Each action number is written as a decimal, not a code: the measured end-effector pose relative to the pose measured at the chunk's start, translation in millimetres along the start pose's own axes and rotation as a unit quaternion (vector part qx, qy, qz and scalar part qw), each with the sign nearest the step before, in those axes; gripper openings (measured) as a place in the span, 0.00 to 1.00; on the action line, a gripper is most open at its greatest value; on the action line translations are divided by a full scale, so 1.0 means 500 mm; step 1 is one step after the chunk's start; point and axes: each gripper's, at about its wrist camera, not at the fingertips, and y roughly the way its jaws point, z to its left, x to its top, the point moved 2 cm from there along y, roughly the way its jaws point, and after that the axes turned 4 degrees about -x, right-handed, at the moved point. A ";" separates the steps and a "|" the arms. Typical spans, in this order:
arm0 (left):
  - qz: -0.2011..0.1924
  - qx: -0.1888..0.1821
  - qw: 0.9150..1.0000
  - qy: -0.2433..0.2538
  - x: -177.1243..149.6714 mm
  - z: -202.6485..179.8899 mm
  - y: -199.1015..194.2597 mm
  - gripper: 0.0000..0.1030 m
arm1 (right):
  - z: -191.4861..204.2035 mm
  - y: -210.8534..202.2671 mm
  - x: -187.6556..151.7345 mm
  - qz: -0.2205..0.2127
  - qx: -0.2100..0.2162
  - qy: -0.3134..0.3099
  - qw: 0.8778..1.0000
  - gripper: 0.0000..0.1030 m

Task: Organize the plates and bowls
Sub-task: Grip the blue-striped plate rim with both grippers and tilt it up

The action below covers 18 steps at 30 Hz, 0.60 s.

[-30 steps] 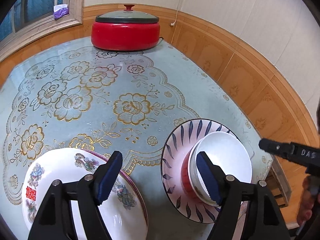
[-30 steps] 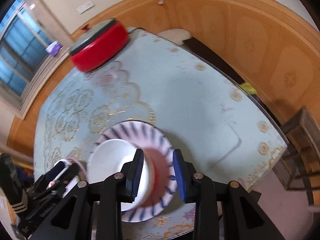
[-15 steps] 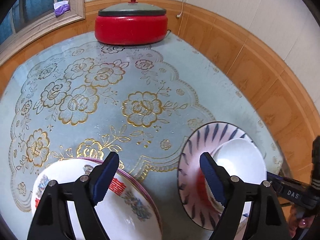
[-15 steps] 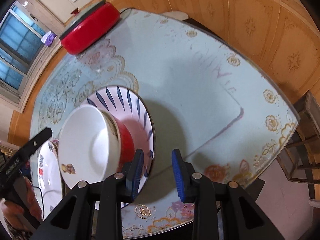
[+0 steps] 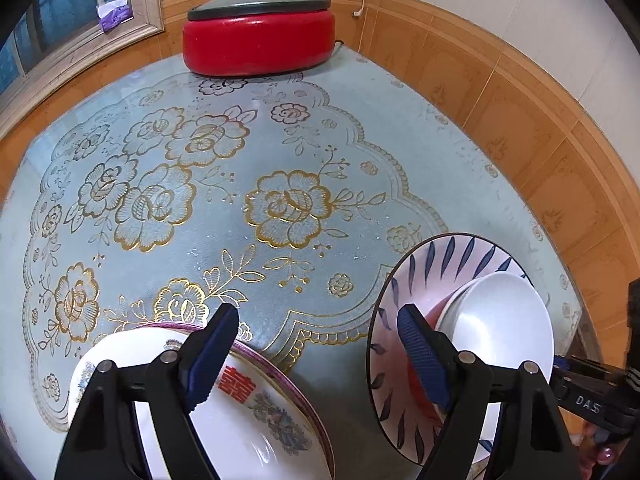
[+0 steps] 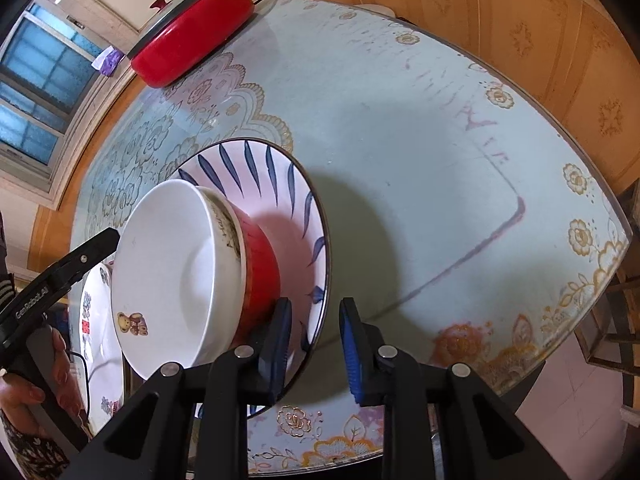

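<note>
The pink plate with blue leaf strokes [image 6: 280,184] is seen near the front right corner of the table [image 6: 420,128], and two nested bowls are carried on it: a white bowl [image 6: 172,276] sits inside a red bowl [image 6: 260,256]. The plate's near rim lies between the fingers of the right gripper [image 6: 314,344], whose jaws are set a little apart, one finger over the rim and one outside it; no clamping on the rim is shown yet.

The step in hand is judged to be a grasp of this rim. It would be done well if the jaws were pushed well past the rim before closing and the plate were kept level, since the stacked bowls are loose (and could slide).

At the front left edge, a floral bowl with a red character [image 5: 224,412] is seen below the left gripper [image 5: 316,354], whose jaws are spread wide and hold nothing.

One plate and three bowls are counted. A lidded red electric pot [image 5: 260,36] stands at the far edge, well apart.
</note>
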 end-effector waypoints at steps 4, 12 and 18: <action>0.010 -0.019 1.000 -0.002 0.002 -0.002 0.014 0.71 | 0.002 -0.001 0.000 -0.001 -0.004 -0.011 1.000 0.20; 0.048 -0.033 0.998 0.014 -0.002 -0.018 0.055 0.55 | 0.008 0.009 0.001 0.002 0.002 -0.025 1.000 0.16; 0.061 -0.037 0.997 0.009 -0.003 -0.019 0.068 0.49 | 0.008 0.015 0.004 0.005 -0.001 -0.033 0.999 0.13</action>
